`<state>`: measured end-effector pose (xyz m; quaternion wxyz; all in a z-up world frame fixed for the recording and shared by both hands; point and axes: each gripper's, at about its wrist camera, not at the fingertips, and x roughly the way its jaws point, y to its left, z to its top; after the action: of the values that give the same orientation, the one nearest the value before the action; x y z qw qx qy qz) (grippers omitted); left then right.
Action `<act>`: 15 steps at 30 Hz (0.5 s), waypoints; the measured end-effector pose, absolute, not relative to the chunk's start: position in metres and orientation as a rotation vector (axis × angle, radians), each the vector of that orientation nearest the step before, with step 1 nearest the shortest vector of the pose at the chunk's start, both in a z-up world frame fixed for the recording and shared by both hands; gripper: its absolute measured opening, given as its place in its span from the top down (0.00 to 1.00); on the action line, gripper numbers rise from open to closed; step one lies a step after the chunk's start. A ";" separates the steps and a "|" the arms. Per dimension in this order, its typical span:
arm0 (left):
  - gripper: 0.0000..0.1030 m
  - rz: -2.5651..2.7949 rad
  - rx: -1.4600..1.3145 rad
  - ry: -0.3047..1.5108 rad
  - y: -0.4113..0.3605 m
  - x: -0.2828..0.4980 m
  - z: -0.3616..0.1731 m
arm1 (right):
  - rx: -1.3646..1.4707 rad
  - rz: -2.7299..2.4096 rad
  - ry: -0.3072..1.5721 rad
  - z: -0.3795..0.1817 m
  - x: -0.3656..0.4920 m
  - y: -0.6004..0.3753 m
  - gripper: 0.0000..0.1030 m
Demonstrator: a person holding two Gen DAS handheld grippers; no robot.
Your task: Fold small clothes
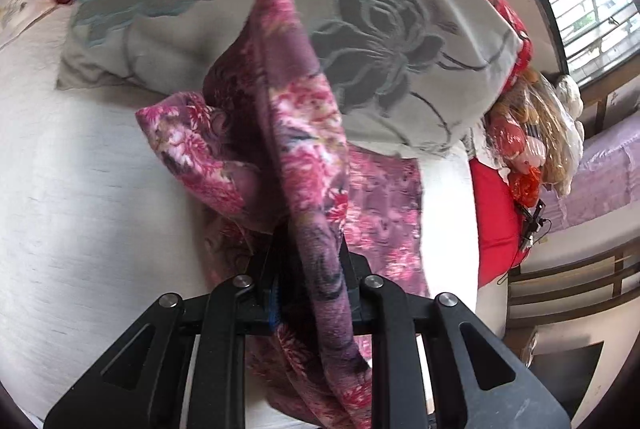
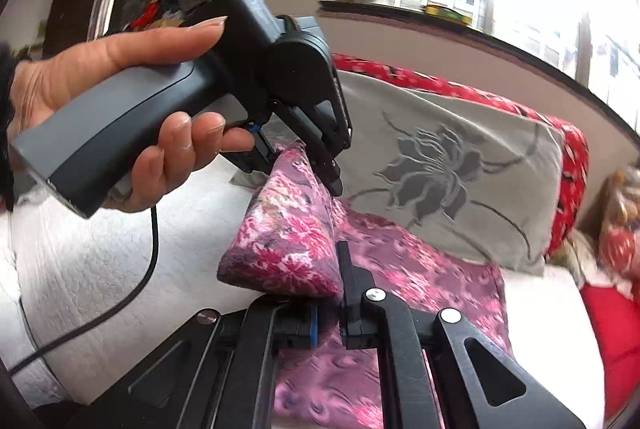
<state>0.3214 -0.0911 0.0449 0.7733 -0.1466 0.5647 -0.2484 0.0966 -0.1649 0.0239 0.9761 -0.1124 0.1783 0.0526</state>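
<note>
Here both hand-held grippers pinch the floral cloth's [image 2: 288, 229] raised edge

The garment [image 2: 288, 229] lies on the bed [image 2: 100, 249] before a cushion [image 2: 460, 165], its edge lifted between both hand-held grippers.
</note>
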 end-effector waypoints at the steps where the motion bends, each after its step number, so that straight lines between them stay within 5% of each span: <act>1: 0.83 -0.545 -0.313 1.221 -0.100 0.319 0.047 | -0.209 0.100 0.359 0.025 0.094 -0.172 0.94; 15: 0.83 -0.620 -0.225 1.288 -0.223 0.302 0.026 | 0.000 -0.038 0.420 0.019 0.075 -0.286 0.94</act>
<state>0.3024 -0.2227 0.0261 0.7495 -0.1028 0.5893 -0.2836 0.0753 -0.2862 0.0185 0.9779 -0.0002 0.2083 -0.0189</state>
